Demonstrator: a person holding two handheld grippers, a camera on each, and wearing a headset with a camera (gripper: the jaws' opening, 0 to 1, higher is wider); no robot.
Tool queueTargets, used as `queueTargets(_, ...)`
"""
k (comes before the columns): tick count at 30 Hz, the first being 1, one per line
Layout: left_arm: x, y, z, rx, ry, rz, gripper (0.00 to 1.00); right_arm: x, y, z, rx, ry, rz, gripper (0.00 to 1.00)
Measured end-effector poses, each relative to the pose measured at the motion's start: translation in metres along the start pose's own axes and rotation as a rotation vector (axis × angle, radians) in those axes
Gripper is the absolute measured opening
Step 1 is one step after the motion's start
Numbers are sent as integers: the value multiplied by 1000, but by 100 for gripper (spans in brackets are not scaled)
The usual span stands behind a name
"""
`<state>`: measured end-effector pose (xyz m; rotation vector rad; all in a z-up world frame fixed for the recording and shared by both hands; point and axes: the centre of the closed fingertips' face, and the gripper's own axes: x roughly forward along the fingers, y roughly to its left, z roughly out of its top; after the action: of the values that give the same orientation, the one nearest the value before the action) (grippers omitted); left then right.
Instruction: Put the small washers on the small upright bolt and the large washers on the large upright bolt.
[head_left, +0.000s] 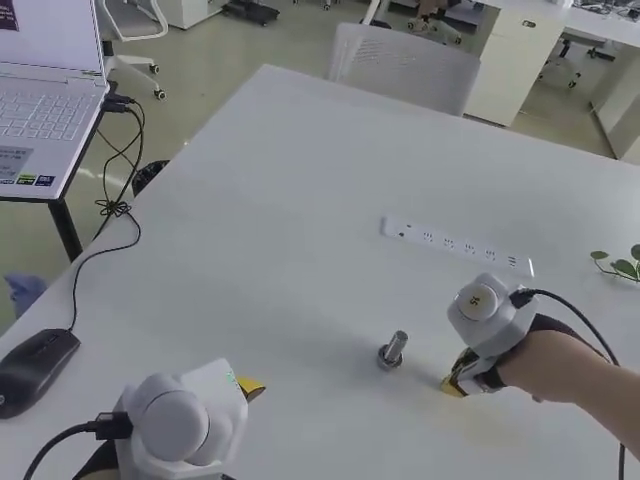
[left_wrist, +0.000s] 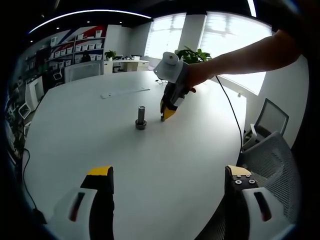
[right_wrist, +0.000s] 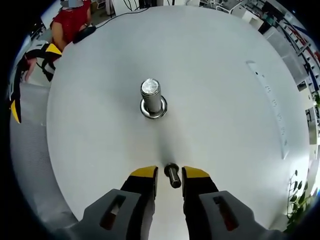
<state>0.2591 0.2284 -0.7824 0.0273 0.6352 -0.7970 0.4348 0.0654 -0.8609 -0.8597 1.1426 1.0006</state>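
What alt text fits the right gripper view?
The right tool has its yellow-tipped jaws either side of a small upright bolt on a white table, not visibly touching it. A large upright bolt stands beyond.

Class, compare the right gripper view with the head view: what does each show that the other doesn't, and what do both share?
Right gripper view: a small dark metal bolt standing between the right gripper's open yellow-tipped jaws. Head view: an open silver laptop and the person's hand holding that gripper. Both: the large silver upright bolt with a ring at its base, the white power strip and the white table.
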Motion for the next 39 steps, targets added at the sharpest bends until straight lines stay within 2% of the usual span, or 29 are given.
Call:
queueTargets(13,-2,-4,3,9,-4,5,92,-18,-5,1,9,-35,-26,21)
queueTargets(26,-5,-5,6,5,-4,17,92,-51,-5,8,34,-120,-52,21)
queueTargets(30,-7,-1,8,3,-5,27,92,-62,-6,7,58,-161,-70,22)
queueTargets(34,-11,1,13,-5,-14,35,92,-74,1,8,134,-242,-54,22)
queueTargets(39,-14,7,14,-5,-12,54,92,-92,9,8,188,-337,-65,22)
